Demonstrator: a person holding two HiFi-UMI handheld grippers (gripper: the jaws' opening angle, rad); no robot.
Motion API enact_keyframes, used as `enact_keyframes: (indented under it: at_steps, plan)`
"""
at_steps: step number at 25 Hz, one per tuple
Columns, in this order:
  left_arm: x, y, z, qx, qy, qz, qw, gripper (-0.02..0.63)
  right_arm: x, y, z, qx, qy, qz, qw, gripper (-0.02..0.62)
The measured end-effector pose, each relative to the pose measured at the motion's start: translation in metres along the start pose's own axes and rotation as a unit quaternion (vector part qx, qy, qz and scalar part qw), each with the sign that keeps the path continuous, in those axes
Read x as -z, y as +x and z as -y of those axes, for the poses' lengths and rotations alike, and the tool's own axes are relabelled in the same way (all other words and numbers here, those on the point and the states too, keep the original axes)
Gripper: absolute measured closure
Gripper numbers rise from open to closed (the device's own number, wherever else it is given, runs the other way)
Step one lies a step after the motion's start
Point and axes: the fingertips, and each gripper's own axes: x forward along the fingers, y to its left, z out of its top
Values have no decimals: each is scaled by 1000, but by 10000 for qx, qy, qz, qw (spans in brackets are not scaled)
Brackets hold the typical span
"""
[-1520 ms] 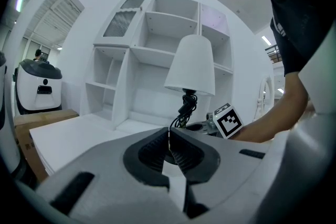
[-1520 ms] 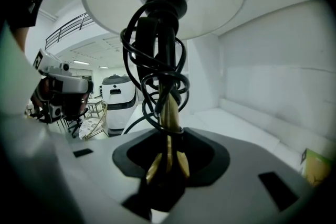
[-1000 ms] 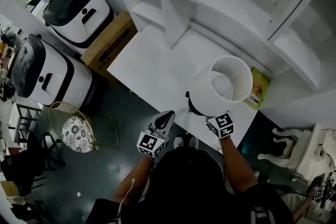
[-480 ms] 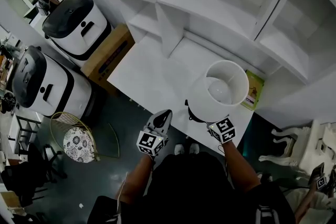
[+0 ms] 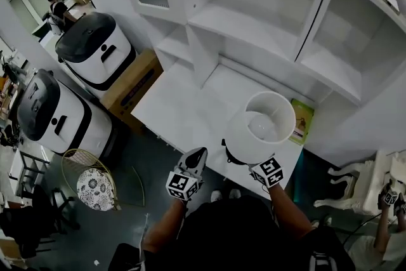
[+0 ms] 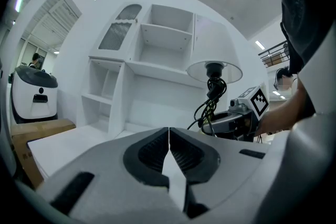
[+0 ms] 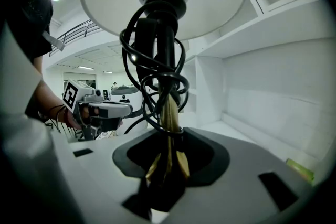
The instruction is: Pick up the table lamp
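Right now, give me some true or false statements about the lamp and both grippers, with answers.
1. The right gripper is shut on the stem of the table lamp. True.
2. The left gripper grips the lampshade. False: it is shut on nothing, apart from the lamp.
3. A black cord is wound round the stem. True.
4. The green booklet lies left of the lamp. False: it lies to the lamp's right in the head view.

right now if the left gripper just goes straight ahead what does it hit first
Probably the shelf unit's back panel: the shut left gripper aims over the desk top, passing left of the table lamp. Depth is unclear.
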Motion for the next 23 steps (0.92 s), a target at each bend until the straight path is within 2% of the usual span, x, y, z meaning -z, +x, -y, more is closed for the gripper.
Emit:
enact_keyframes:
  at_steps: [10, 16, 23]
  plan:
    - [-10, -11, 19, 34, 103, 53, 9999, 586, 5, -27, -13, -92, -29, -87, 9999, 446]
    - [-11, -15, 21, -95, 155, -37, 9998, 586, 8, -43, -23, -252, 44, -115, 9996, 446]
    - [-3, -16, 32, -64, 104, -75, 9999, 586, 10, -56, -25, -318, 27, -104, 9994, 446]
